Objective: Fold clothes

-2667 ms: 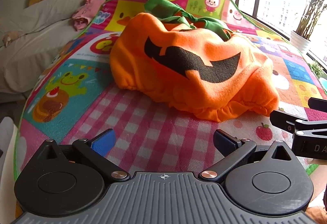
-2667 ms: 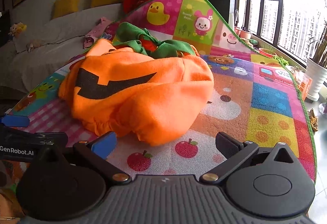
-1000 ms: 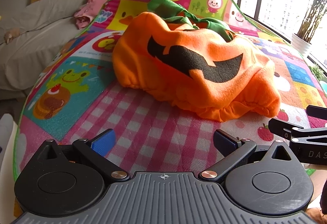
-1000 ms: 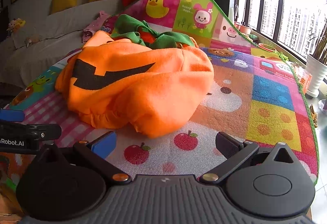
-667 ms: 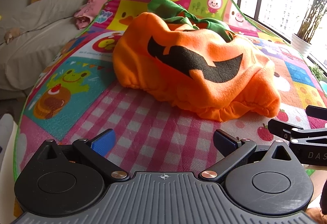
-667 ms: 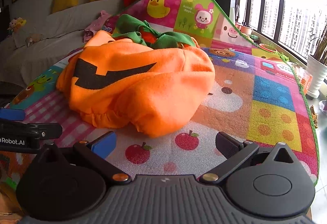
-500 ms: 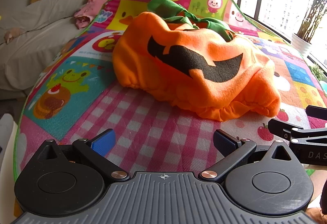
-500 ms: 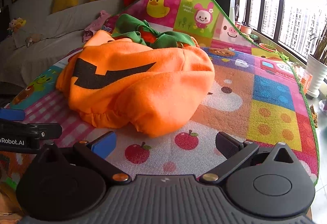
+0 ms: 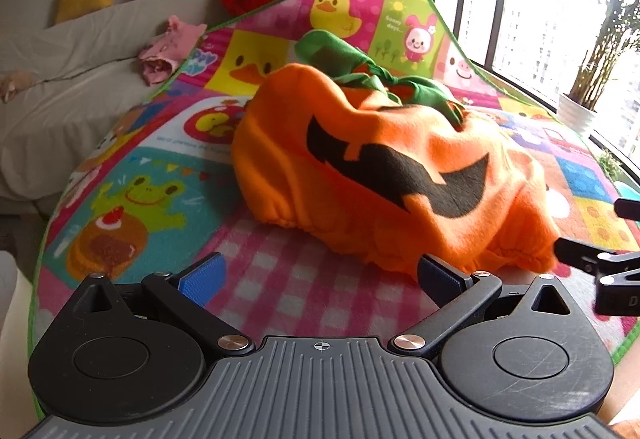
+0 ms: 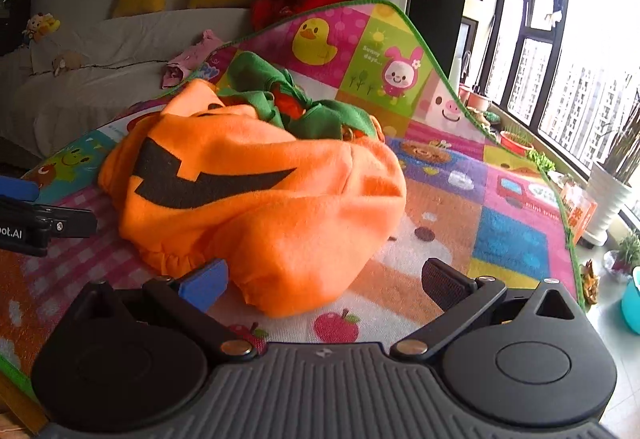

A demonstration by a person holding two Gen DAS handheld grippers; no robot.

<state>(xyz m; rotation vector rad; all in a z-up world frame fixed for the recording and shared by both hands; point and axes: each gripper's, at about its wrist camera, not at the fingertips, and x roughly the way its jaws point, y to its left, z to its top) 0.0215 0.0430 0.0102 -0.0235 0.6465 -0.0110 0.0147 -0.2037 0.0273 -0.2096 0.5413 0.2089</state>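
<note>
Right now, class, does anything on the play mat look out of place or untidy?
Yes. The orange pumpkin costume lies in a crumpled heap on the mat, its green collar bunched at the far end and the black face creased. Both grippers, left and right, are open and hold nothing.

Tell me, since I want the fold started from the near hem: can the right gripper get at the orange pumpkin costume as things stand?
Probably yes. The right gripper is open, and the pumpkin costume bulges toward the gap between its fingers, with only bare play mat around and nothing in between.
</note>
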